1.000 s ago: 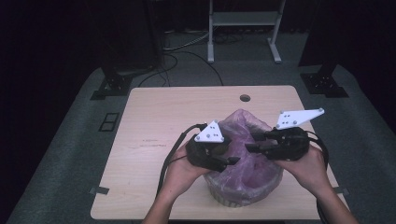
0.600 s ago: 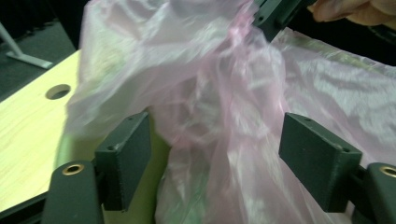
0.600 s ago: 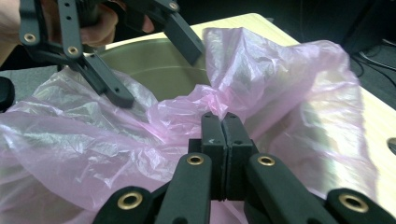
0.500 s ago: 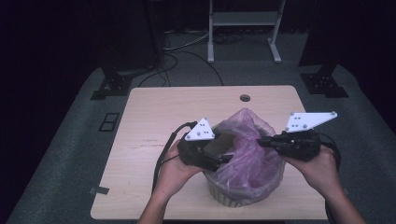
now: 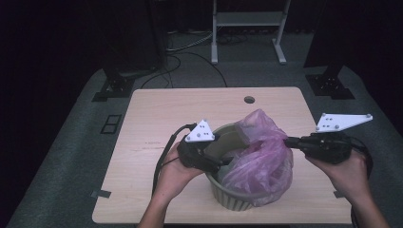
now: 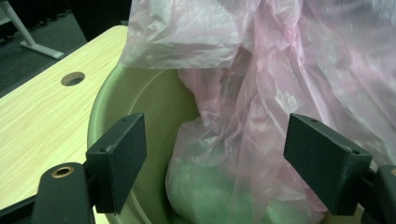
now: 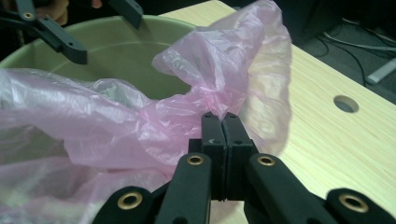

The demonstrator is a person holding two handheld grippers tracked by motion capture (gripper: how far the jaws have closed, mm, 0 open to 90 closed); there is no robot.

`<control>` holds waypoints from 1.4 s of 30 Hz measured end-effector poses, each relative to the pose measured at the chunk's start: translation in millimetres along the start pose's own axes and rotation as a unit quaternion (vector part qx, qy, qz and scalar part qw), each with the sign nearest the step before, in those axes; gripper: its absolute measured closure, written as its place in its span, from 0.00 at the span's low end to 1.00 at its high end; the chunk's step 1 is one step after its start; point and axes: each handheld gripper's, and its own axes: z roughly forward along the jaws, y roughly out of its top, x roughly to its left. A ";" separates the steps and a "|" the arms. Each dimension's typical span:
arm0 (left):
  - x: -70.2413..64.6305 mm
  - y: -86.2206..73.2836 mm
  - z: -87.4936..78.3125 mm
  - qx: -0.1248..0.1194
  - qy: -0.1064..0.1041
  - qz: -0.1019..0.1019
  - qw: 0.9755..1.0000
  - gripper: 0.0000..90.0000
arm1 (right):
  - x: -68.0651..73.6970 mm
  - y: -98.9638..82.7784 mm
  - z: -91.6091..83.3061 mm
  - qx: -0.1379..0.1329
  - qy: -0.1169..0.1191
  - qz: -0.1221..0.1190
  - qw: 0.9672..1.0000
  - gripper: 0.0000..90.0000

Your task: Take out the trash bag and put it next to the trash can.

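Note:
A pale green bin [image 5: 235, 202] stands near the table's front edge with a pink plastic bag [image 5: 261, 156] in it. My right gripper [image 5: 287, 141] is to the bin's right, shut on a bunched edge of the bag [image 7: 140, 121], which is stretched toward it over the rim [image 7: 116, 51]. My left gripper [image 5: 225, 161] is at the bin's left rim and its jaws have just been opening. In the left gripper view, the bin's wall [image 6: 154, 102] and loose bag film [image 6: 289, 70] lie between the wide jaws of the left gripper [image 6: 233, 158], with neither pad pressing on them.
The wooden table [image 5: 157, 118] has a round hole [image 5: 249, 100] near its far edge. Behind the table stand a metal frame [image 5: 247, 28], cables on the floor and dark stand feet [image 5: 114, 88].
The right gripper has shut on the bag's edge and drawn it to the right. The bag has slid off the bin's left side, baring the inner wall. The left gripper's jaws have widened.

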 end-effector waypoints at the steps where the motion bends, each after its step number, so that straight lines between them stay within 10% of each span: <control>1: 0.0 -0.3 0.4 0.001 0.000 -0.001 1.000 0.22 | -1.6 -1.8 -0.6 0.000 -0.001 0.005 1.000 1.00; 37: 0.9 -2.3 -2.2 0.003 0.002 0.000 1.000 0.22 | -12.9 -15.1 47.5 0.063 0.053 0.113 0.990 0.44; 42: 1.4 -2.2 -2.9 0.003 0.002 0.000 1.000 0.22 | -10.4 -16.6 51.2 0.067 0.057 0.109 0.990 0.55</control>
